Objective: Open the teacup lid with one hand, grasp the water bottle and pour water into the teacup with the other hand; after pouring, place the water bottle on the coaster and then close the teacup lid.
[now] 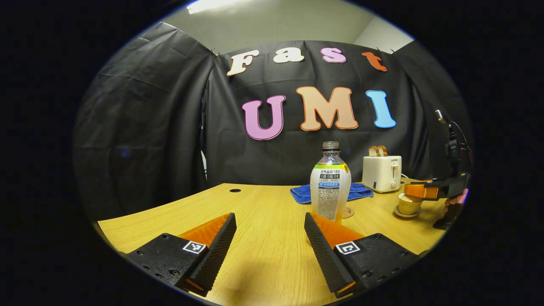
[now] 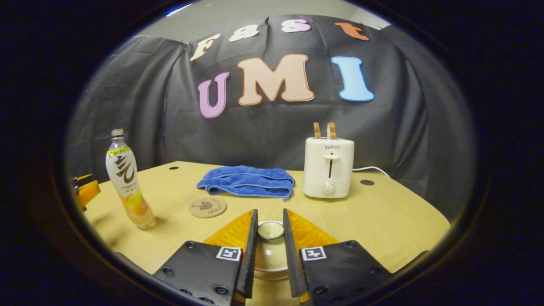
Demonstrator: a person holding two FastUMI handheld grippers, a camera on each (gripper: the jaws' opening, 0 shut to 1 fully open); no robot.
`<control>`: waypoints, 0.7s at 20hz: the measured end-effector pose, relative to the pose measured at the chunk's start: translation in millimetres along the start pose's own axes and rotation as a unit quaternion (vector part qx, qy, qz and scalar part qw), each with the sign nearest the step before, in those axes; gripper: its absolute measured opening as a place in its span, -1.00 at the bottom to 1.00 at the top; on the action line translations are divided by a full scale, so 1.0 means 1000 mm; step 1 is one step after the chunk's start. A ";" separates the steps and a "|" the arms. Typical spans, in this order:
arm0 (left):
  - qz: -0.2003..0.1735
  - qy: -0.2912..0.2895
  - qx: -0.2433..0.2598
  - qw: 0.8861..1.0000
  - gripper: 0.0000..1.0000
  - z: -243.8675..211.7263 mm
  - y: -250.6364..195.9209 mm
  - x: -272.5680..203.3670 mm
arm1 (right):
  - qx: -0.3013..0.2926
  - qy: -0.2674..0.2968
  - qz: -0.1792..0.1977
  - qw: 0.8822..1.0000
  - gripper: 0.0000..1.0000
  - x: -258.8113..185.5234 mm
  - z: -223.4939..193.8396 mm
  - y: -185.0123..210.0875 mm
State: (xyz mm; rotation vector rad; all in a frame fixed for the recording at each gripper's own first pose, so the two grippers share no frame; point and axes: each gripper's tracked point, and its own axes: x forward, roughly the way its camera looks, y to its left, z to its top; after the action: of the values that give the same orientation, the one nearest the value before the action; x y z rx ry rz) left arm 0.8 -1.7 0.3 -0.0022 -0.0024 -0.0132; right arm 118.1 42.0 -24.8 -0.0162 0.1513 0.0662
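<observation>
A clear water bottle [image 1: 330, 182] with a pale label and no cap stands on the wooden table, just beyond my left gripper [image 1: 270, 216], which is open and holds nothing. A round cork coaster [image 1: 348, 211] lies behind the bottle's right side. In the right gripper view the bottle [image 2: 127, 178] stands at the left and the coaster [image 2: 207, 207] lies right of it. My right gripper [image 2: 270, 216] is shut on the knob of the teacup lid [image 2: 270, 230], which sits over the cup. The teacup [image 1: 409, 205] stands on a saucer at the right, under that gripper [image 1: 425, 190].
A folded blue towel [image 2: 248, 181] lies at the back of the table, with a white toaster [image 2: 328, 168] holding two slices to its right. The left gripper [image 2: 87, 189] shows at the left edge. The table's edge [image 1: 127, 214] curves away at the left.
</observation>
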 end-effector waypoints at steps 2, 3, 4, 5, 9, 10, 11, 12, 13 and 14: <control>-0.002 0.000 0.000 1.000 0.88 0.000 -0.002 0.000 | 0.001 -0.010 0.000 1.000 -0.24 -0.002 0.004 0.000; -0.004 -0.001 0.000 1.000 0.88 -0.001 -0.002 -0.001 | -0.001 -0.014 0.000 1.000 -0.24 -0.003 0.004 0.001; -0.005 -0.001 0.000 1.000 0.88 0.000 -0.002 -0.001 | -0.003 -0.018 0.000 1.000 -0.24 -0.005 0.006 0.000; -0.007 -0.001 0.000 1.000 0.89 0.000 -0.003 0.000 | -0.004 -0.023 0.000 1.000 -0.24 -0.007 0.007 0.001; -0.016 -0.002 0.000 1.000 0.89 -0.001 -0.006 0.000 | 0.004 -0.049 -0.001 0.999 -0.24 -0.020 0.014 -0.003; -0.019 -0.002 0.000 1.000 0.88 -0.001 -0.008 0.000 | 0.005 -0.054 -0.004 0.998 -0.24 -0.023 0.015 -0.005; -0.024 -0.002 0.000 1.000 0.88 0.000 -0.009 0.000 | 0.004 -0.059 -0.005 0.998 -0.24 -0.026 0.015 -0.006; -0.030 -0.003 0.000 1.000 0.92 0.000 -0.012 0.001 | 0.004 -0.061 -0.006 0.998 -0.24 -0.029 0.016 -0.007; -0.038 -0.003 0.000 0.999 0.92 0.000 -0.016 0.002 | 0.005 -0.062 -0.007 0.998 -0.26 -0.033 0.015 -0.008; -0.048 -0.004 0.000 0.999 0.89 0.000 -0.020 0.002 | 0.006 -0.064 -0.009 0.998 -0.26 -0.037 0.015 -0.009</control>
State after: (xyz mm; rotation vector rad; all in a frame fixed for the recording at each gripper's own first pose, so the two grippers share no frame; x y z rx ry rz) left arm 2.1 -21.5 0.6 -0.0022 -0.0101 -0.1097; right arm 84.9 30.5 -4.6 -0.0018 0.0244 0.0486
